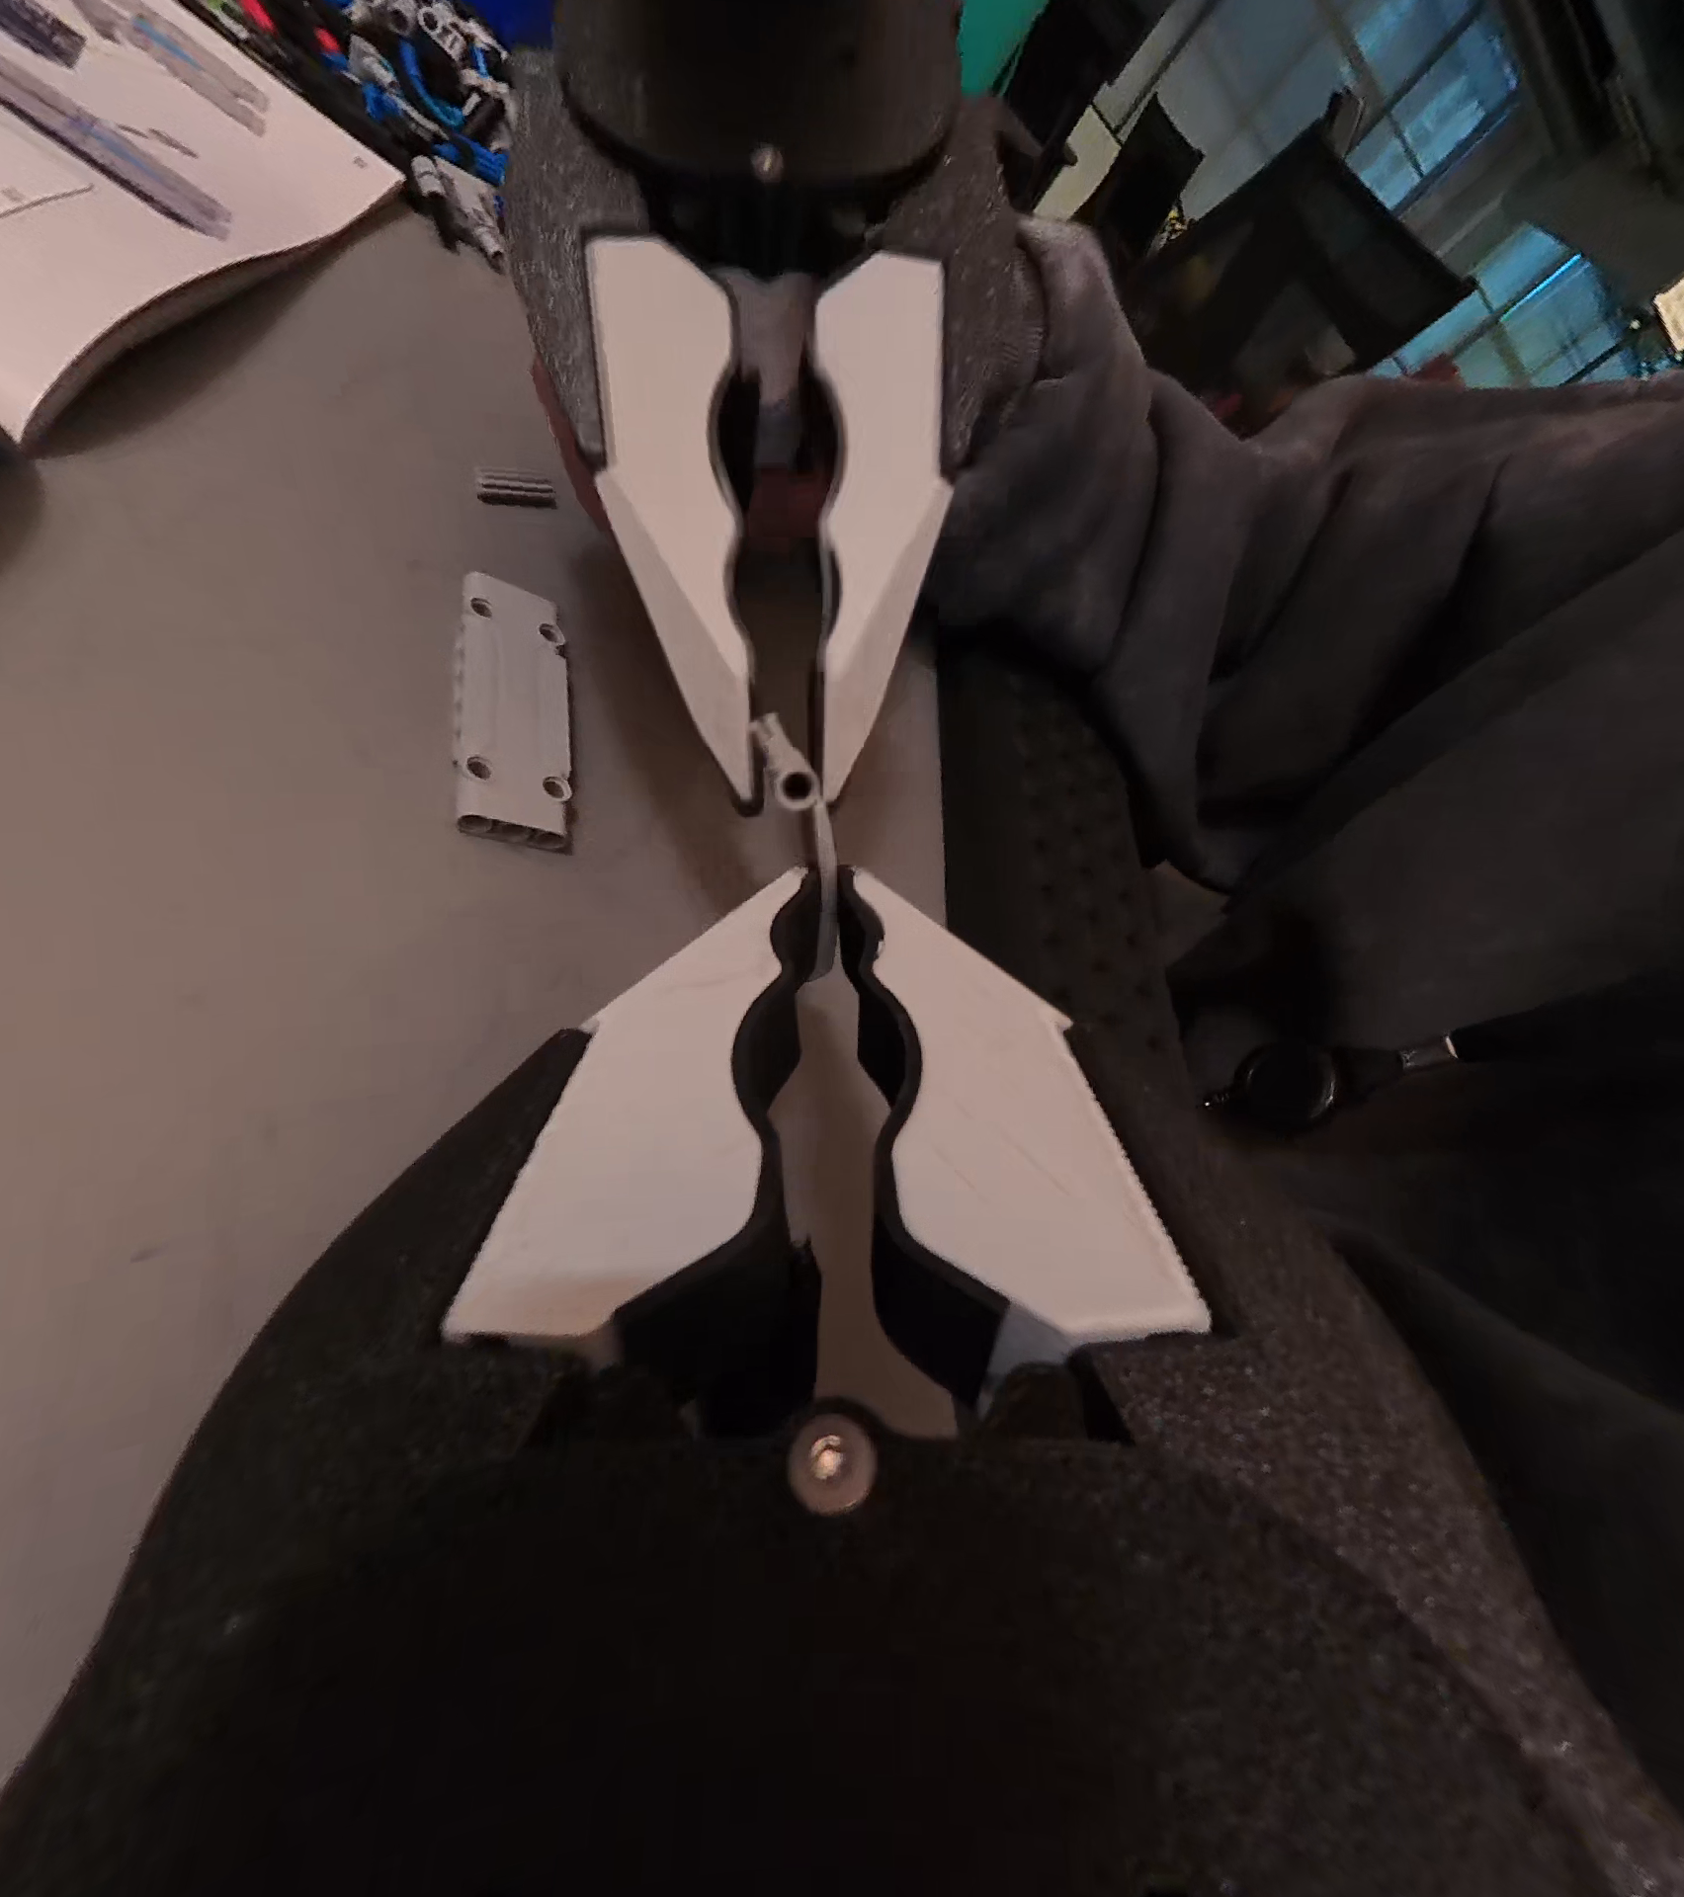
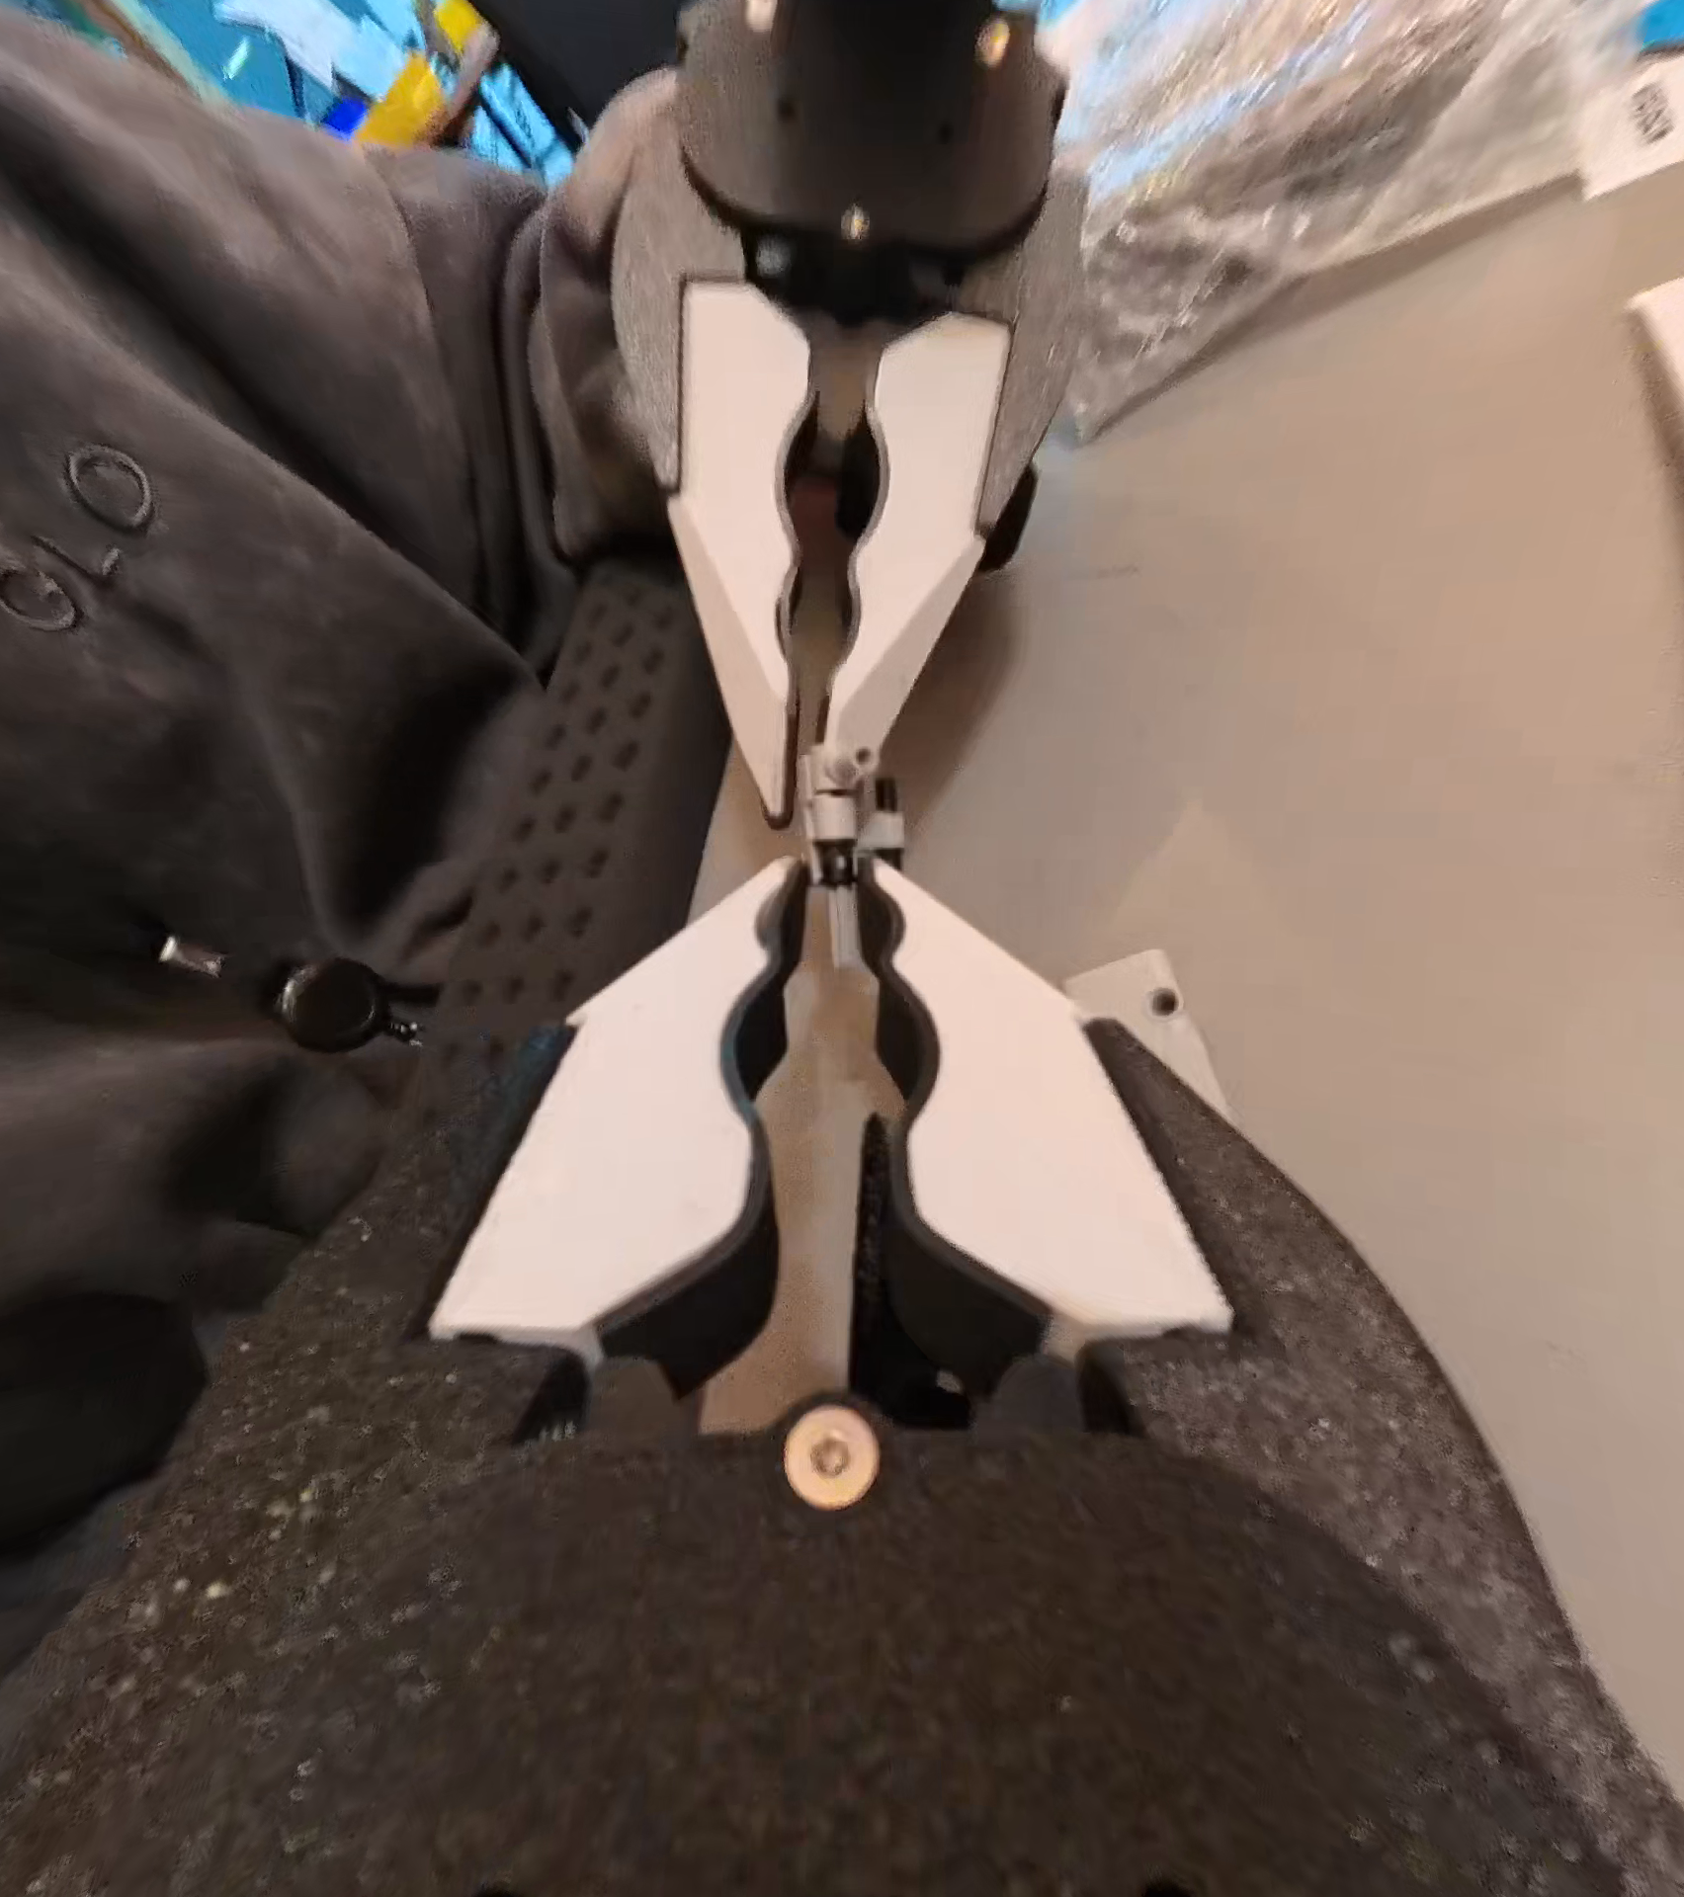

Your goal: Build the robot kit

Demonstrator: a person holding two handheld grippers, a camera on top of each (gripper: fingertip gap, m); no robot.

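Right up close in the left wrist view: left gripper [image 1: 823,883] squeezed nearly together, pinching the thin stem end of a small grey assembly [image 1: 797,788]. Nose to nose with it, right gripper [image 1: 785,801], also clamped down, gripping the tube end of the same bit. Held up off the table [image 1: 201,1027] between the two tips. Can't tell if it's one piece or two plugged together; looks jointed, with some black bits, from the right wrist view.

Just left on the table, flat grey panel [image 1: 514,713] with holes, then a small dark ridged piece [image 1: 514,485]. Off to the right, dark grey hoodie [image 1: 1382,667]. Way back, open instruction booklet [image 1: 99,205] and a heap of blue and grey parts [image 1: 427,82].
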